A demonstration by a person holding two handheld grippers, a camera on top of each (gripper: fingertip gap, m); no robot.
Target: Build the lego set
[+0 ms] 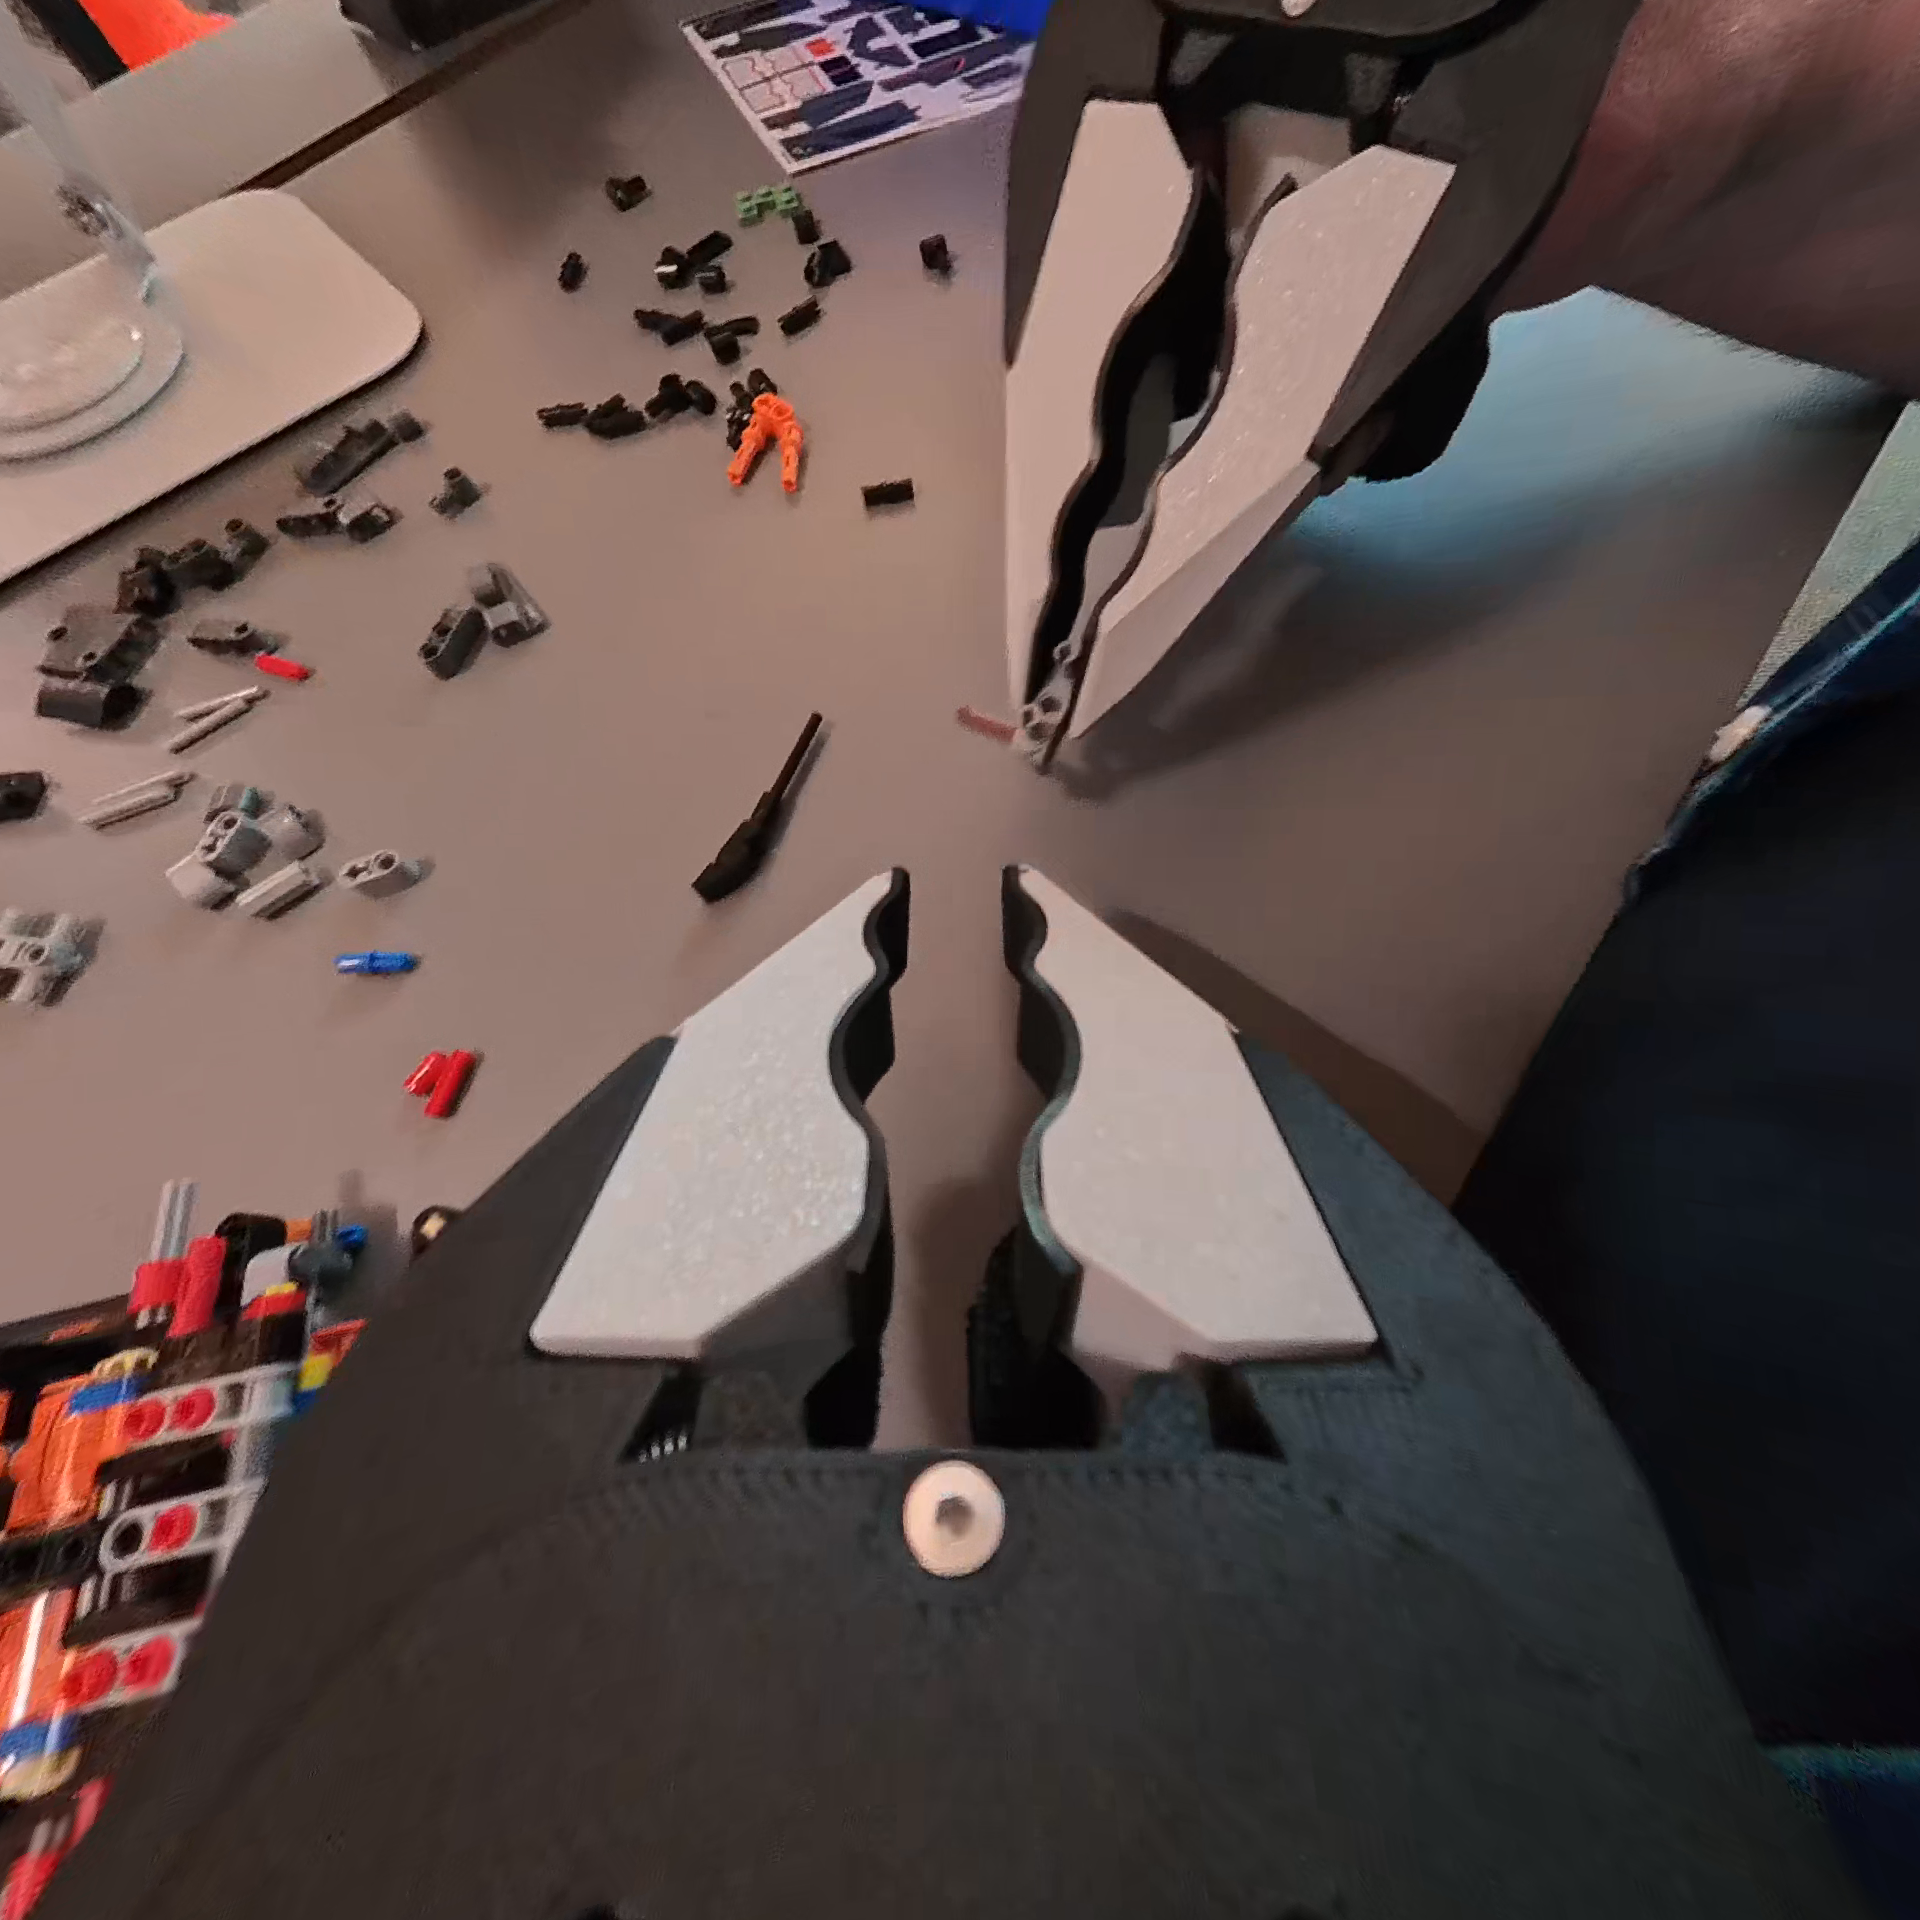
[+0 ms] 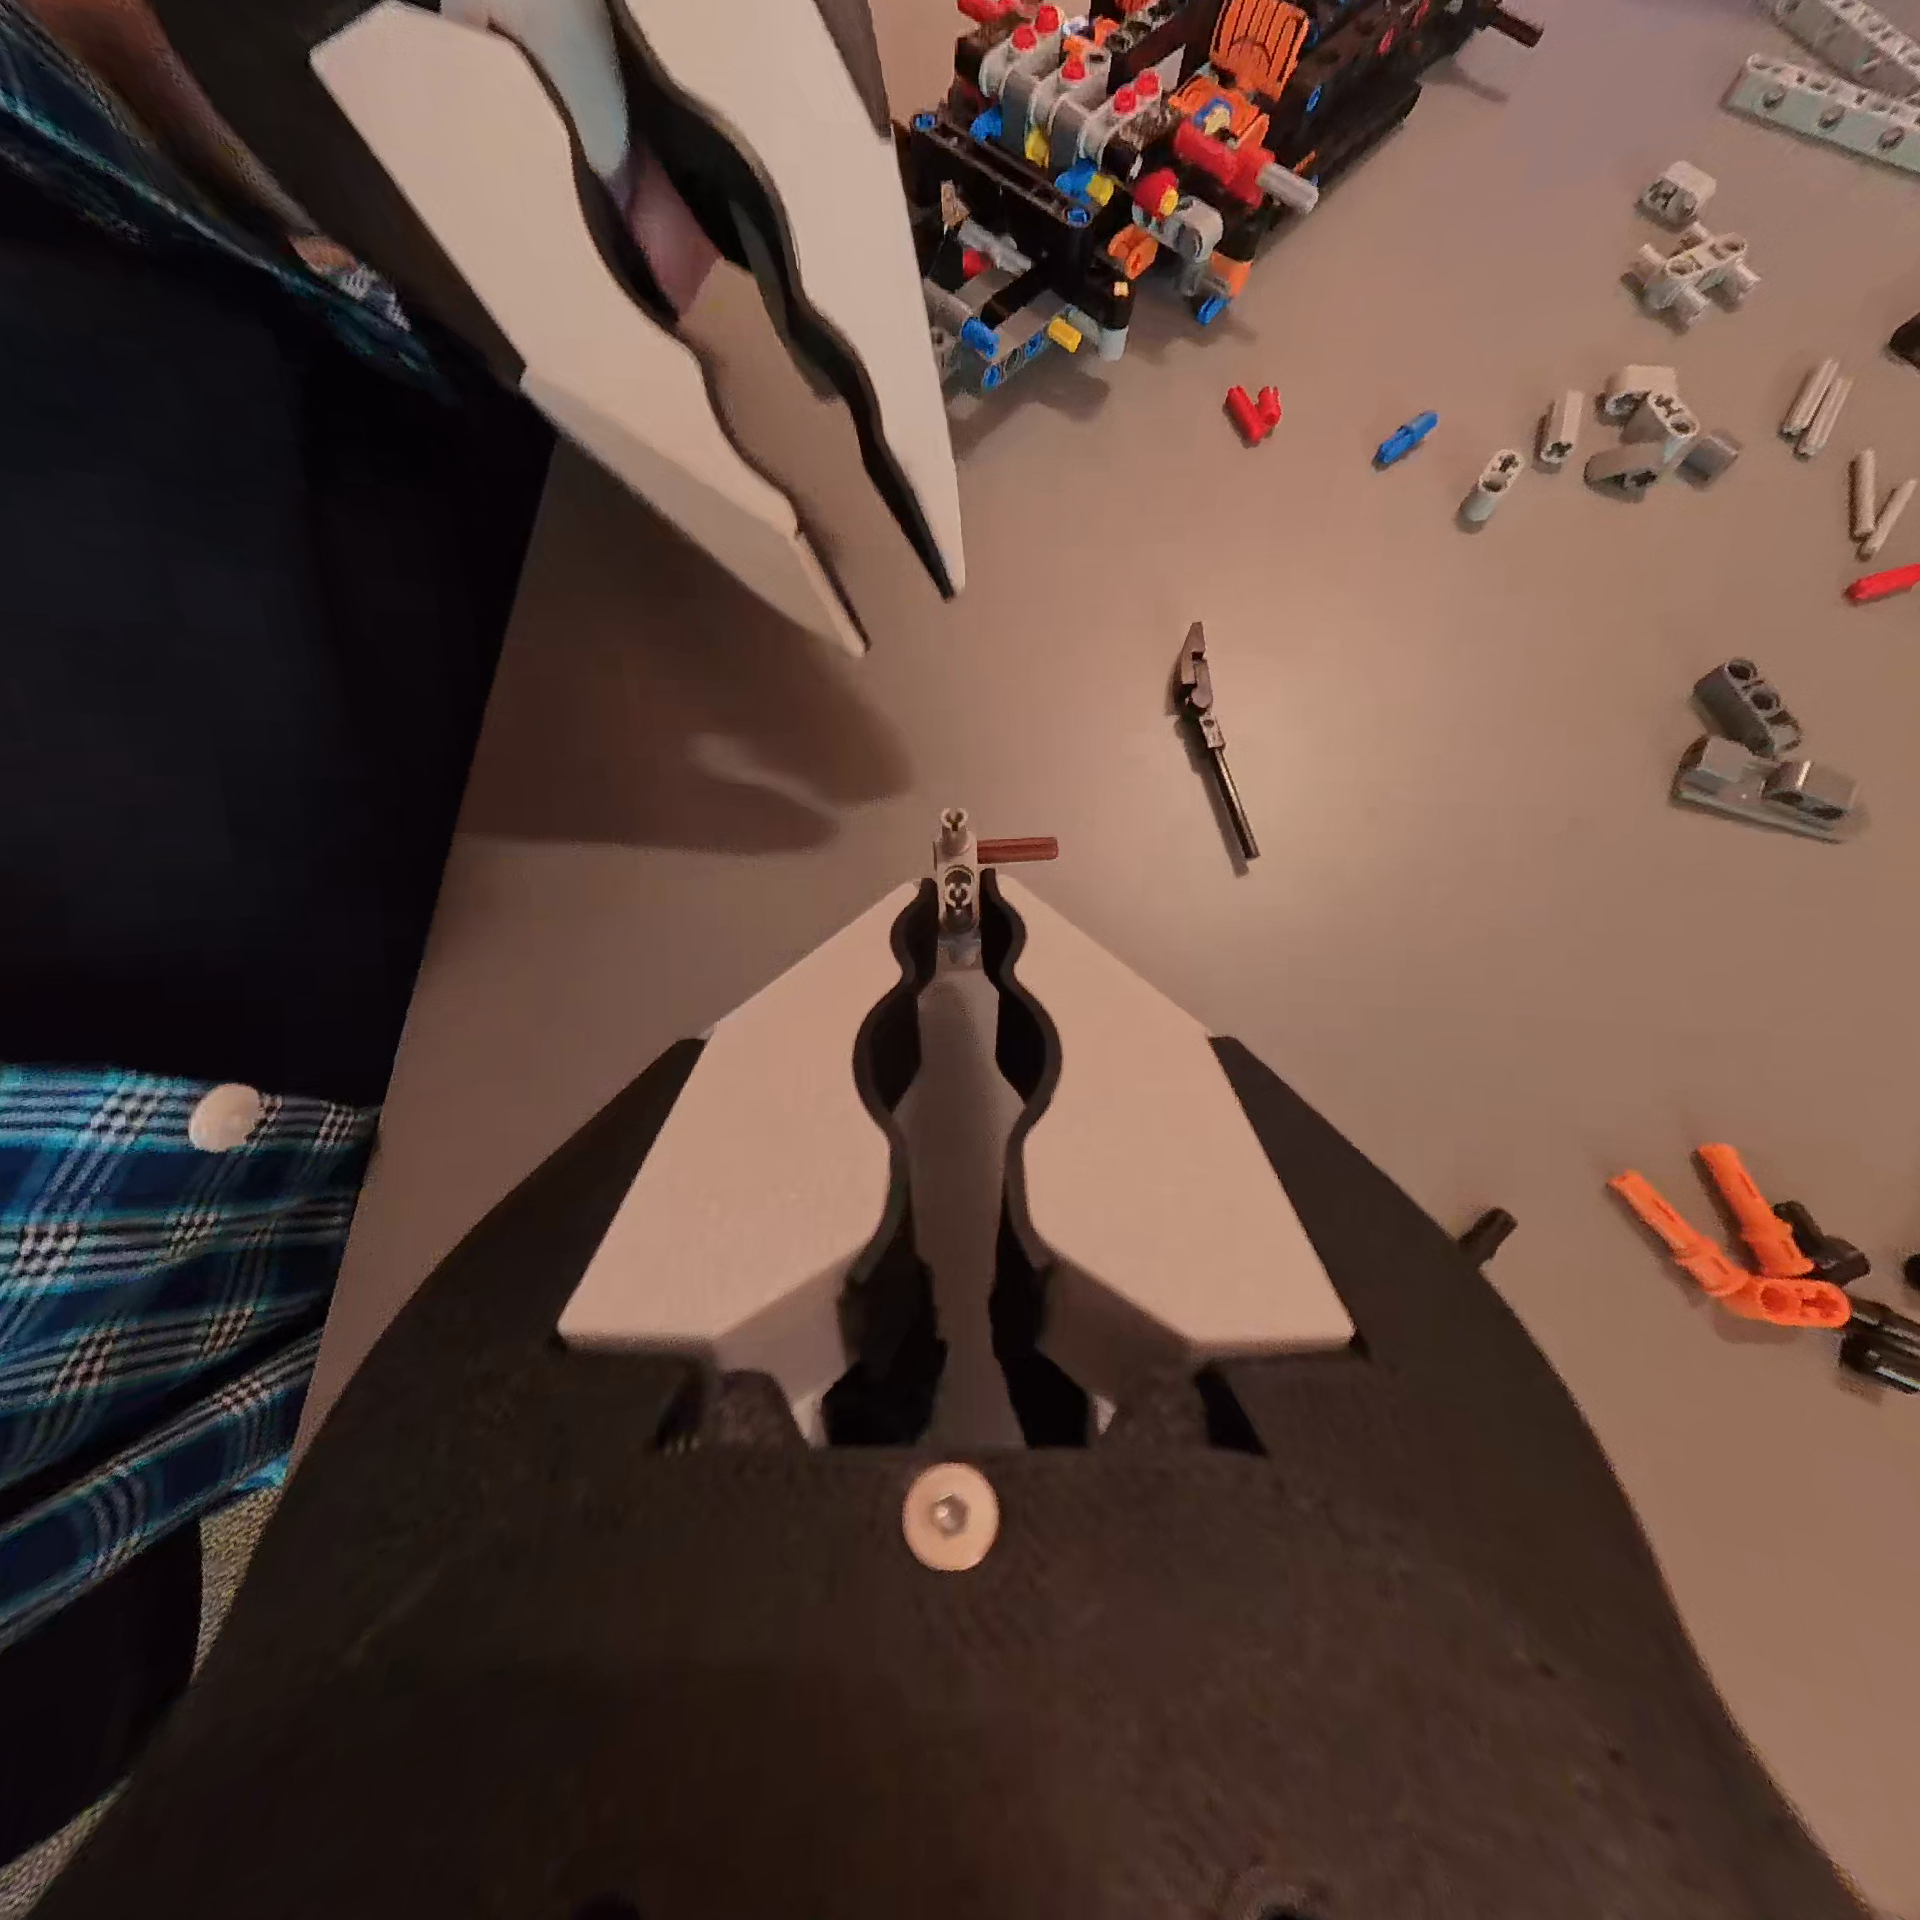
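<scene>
While the half-built lego model (image 1: 114, 1455) sits at far left, the left gripper (image 1: 954, 883) hovers slightly parted and empty, and the right gripper (image 2: 958, 894) pinches a small grey connector (image 2: 954, 878) with a brown pin (image 2: 1018, 850). Only the left wrist view shows a glass (image 1: 73, 260) on a grey mat (image 1: 291, 312), contents unclear.

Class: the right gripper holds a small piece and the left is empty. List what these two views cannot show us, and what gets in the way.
- Held grey connector with brown pin: its rear end is hidden between the right gripper fingers, right wrist view.
- Partly built model: cut by the frame edge and covered by the left gripper body, left wrist view.
- Sticker sheet: cut by the top edge, left wrist view.
- Black pins: too small to identify.
</scene>
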